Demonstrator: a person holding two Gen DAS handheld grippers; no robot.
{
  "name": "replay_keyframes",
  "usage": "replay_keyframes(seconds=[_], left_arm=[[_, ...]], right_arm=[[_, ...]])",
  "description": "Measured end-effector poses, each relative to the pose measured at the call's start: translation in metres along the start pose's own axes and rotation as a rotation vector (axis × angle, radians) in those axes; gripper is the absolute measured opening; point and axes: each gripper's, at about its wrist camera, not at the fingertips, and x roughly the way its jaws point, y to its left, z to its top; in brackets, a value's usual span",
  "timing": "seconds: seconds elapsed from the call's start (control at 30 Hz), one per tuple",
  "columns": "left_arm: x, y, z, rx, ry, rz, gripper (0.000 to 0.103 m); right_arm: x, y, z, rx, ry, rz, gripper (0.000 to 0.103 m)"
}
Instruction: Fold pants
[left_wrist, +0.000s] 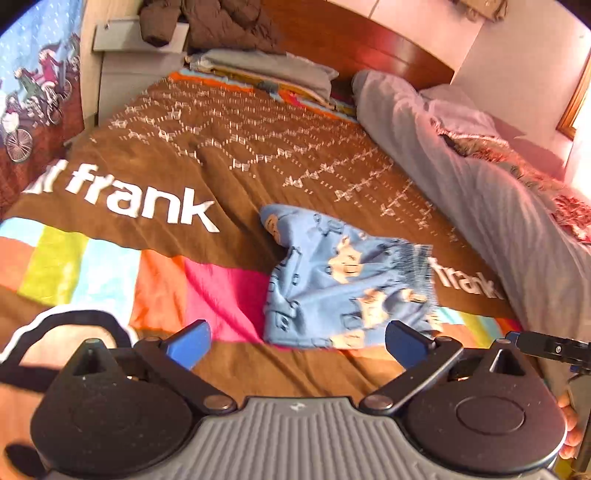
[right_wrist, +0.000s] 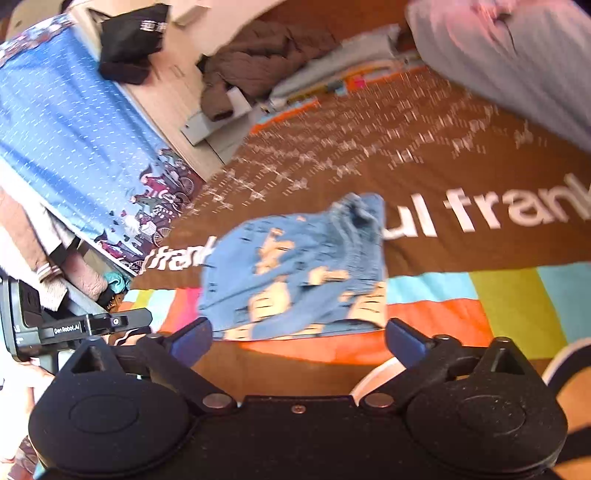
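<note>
Left gripper (left_wrist: 297, 345): jaws wide apart, nothing held.
Right gripper (right_wrist: 298, 341): jaws wide apart, nothing held.
Pants (left_wrist: 343, 280): blue printed pair, folded small, lying just ahead of both grippers, touching neither.
Blanket (left_wrist: 155, 184): brown with coloured stripes, under the pants.

pants (left_wrist: 332, 280): light blue, tan animal and dark vehicle print
blanket (left_wrist: 229, 155): brown, white diamond stitching, white lettering, multicoloured blocks
claw pads (left_wrist: 190, 343): blue

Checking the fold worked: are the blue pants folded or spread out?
Folded: the blue pants lie as a compact layered bundle on the blanket, legs not spread.
</note>
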Motion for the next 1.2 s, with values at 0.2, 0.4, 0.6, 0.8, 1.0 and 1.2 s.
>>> replay_keyframes(seconds=[0.2, 0.4, 0.6, 0.8, 1.0, 1.2], left_arm=[[-0.085, -0.03, -0.013, 0.035, -0.088, 0.002, 0.103], [-0.167, -0.07, -0.037, 0.132, -0.184, 0.109, 0.103], [-0.22, -0.087, -0.07, 0.086, -0.211, 0.079, 0.103], [-0.246, -0.1, -0.104, 0.11, -0.195, 0.072, 0.103], [-0.246, -0.118, -0.15, 0.141, -0.121, 0.067, 0.103], [-0.238, -0.121, -0.179, 0.137, -0.079, 0.086, 0.102]], right_arm=[[-0.074, 0.07, -0.009, -0.103, -0.113, -0.05, 0.102], [-0.146, 0.127, -0.025, -0.17, -0.227, -0.212, 0.102], [-0.192, 0.154, -0.058, -0.195, -0.228, -0.3, 0.102], [-0.221, 0.165, -0.104, -0.213, -0.195, -0.327, 0.102], [-0.246, 0.162, -0.164, -0.209, -0.166, -0.343, 0.102], [-0.255, 0.157, -0.189, -0.165, -0.142, -0.354, 0.102]])
